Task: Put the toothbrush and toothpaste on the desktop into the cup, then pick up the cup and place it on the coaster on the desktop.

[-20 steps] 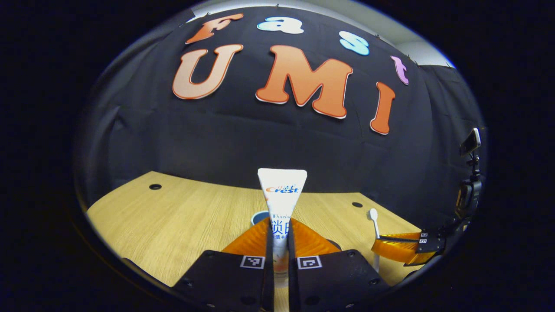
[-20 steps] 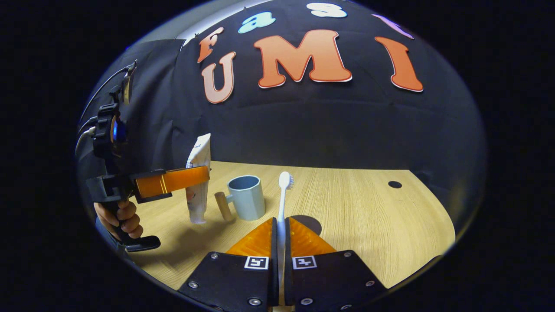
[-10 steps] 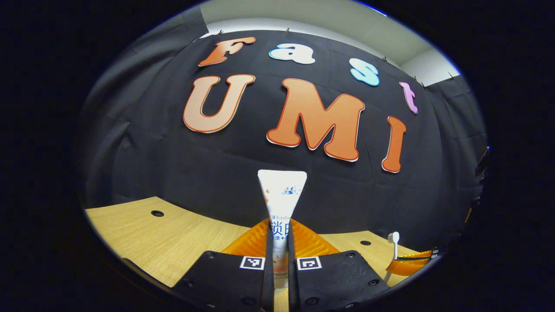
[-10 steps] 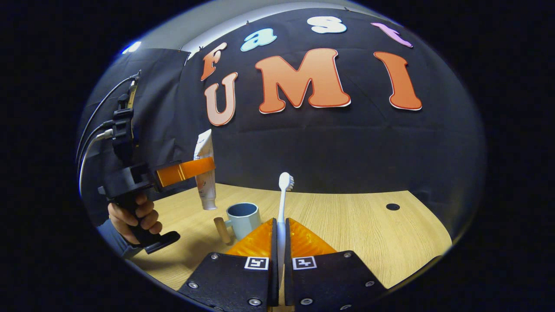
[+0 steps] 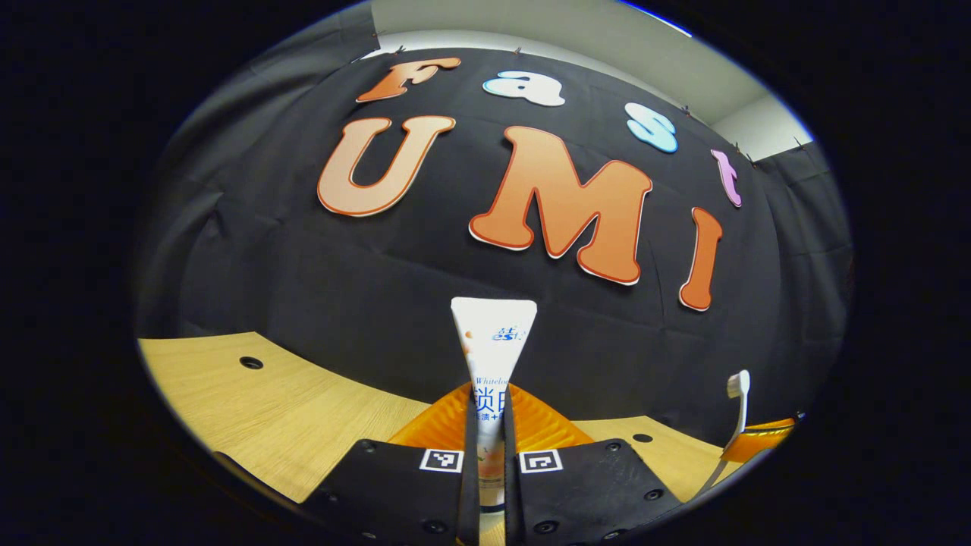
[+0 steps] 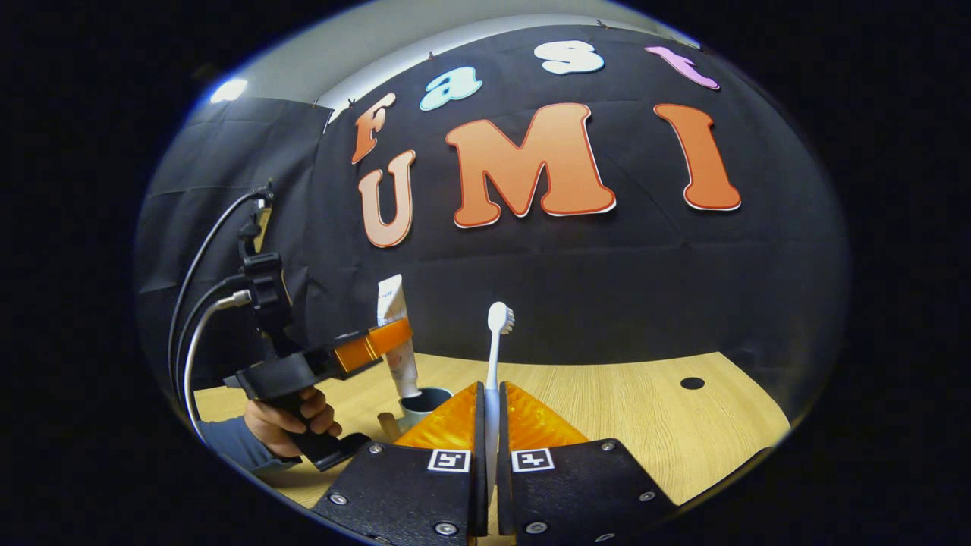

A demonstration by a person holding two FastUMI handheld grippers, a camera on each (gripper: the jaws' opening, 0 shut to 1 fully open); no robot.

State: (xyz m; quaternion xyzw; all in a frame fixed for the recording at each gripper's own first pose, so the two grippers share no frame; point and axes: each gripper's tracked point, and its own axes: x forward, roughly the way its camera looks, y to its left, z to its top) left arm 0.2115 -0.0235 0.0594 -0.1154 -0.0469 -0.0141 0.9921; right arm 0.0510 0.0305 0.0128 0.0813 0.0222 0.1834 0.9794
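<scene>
My left gripper (image 5: 489,413) is shut on a white toothpaste tube (image 5: 493,345), which stands upright between its fingers. In the right gripper view, the same left gripper (image 6: 383,341) holds the toothpaste tube (image 6: 394,326) upright over the blue-grey cup (image 6: 426,398). The tube's cap end is at the cup's mouth; I cannot tell if it is inside. My right gripper (image 6: 491,406) is shut on a white toothbrush (image 6: 497,341), bristles up, just right of the cup. The left gripper view shows the toothbrush (image 5: 740,387) at the far right, in the right gripper (image 5: 758,444).
The wooden desktop (image 6: 645,409) runs to the right with a round cable hole (image 6: 692,383). The cup has a wooden handle (image 6: 389,425) on its left. A hand (image 6: 284,417) with cables above it holds the left gripper. Another cable hole (image 5: 250,362) lies at the desktop's left.
The left gripper rose and carried the toothpaste from beside the cup to over its mouth. The right gripper also lifted with the toothbrush, so the cup now sits lower in its view.
</scene>
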